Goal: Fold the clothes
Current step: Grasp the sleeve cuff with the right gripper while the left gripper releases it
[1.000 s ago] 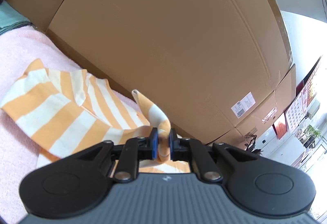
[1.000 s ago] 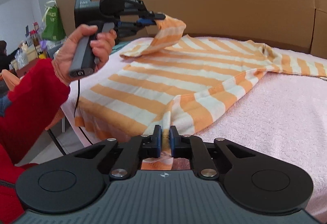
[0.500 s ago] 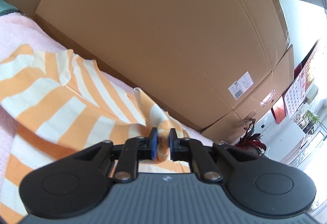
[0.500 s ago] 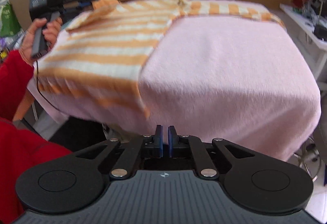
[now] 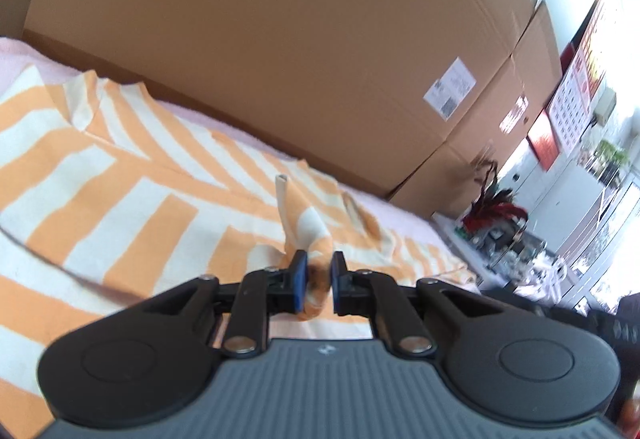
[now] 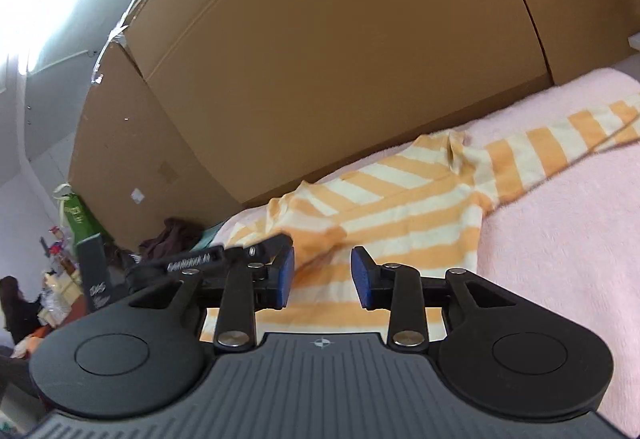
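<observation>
The striped shirt [image 5: 120, 199] lies spread on the pink towel [image 6: 560, 219], which covers the work surface in front of the cardboard boxes [image 6: 340, 59]. In the right wrist view one sleeve extends toward the right edge of the towel.

Left gripper [image 5: 316, 281]: the blue pads stand slightly apart with a bunched fold of the shirt between them. The fabric touches the left pad; contact with the right pad is unclear because the frame is blurred, so a firm pinch cannot be confirmed. The fold rises upright just beyond the fingertips.

Right gripper [image 6: 322, 277]: the jaws are spread wide with nothing between them. It hovers over the near edge of the shirt. The left gripper appears just beside its left finger.
</observation>
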The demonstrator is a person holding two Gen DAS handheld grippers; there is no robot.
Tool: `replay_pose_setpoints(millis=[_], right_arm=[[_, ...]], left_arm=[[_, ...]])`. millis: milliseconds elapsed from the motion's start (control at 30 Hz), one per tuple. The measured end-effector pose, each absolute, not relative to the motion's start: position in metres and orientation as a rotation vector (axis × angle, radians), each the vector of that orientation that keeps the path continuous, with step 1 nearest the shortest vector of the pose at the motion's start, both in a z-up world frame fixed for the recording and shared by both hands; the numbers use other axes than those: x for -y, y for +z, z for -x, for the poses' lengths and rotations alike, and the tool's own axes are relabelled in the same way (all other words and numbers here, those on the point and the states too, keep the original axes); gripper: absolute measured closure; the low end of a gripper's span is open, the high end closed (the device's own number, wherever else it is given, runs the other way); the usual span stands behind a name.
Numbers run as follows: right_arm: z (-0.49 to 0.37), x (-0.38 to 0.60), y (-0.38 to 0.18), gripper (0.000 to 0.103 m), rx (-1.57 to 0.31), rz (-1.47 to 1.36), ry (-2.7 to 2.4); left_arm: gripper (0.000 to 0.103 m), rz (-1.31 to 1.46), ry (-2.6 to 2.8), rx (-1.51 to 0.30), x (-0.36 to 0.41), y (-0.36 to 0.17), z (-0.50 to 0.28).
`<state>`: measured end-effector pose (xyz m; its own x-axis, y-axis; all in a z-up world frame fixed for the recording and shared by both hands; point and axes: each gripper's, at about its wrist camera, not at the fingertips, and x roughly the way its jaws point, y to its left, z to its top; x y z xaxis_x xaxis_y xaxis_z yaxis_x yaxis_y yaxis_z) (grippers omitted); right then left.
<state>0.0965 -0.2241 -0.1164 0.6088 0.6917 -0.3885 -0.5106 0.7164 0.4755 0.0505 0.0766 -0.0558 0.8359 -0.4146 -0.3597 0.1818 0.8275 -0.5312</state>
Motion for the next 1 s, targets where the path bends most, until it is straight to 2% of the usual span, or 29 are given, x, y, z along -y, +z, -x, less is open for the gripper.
replay_pose_setpoints(millis=[200, 433, 833, 900, 933, 1000], right_arm=[[-0.141, 0.193, -0.12, 0.067, -0.694, -0.373, 0.682], [-0.16, 0.234, -0.125, 0.067, -0.723, -0.516, 0.584], [-0.17, 0.236, -0.138, 0.064, -0.759, -0.476, 0.572], [-0.174, 0.232, -0.143, 0.076, -0.769, -0.457, 0.55], [-0.177, 0.231, -0.145, 0.088, -0.778, -0.448, 0.549], [-0.18, 0.23, -0.147, 0.093, -0.781, -0.45, 0.568]], left_arm=[[0.099, 0.457, -0.362, -0.495, -0.055, -0.055, -0.058], [0.099, 0.452, -0.419, -0.523, -0.02, -0.057, -0.077], [0.099, 0.373, -0.461, -0.521, 0.01, -0.057, -0.073], [0.096, 0.368, -0.461, -0.53, 0.01, -0.058, -0.073], [0.094, 0.367, -0.46, -0.534, 0.01, -0.059, -0.073], [0.092, 0.354, -0.461, -0.536, 0.005, -0.058, -0.068]])
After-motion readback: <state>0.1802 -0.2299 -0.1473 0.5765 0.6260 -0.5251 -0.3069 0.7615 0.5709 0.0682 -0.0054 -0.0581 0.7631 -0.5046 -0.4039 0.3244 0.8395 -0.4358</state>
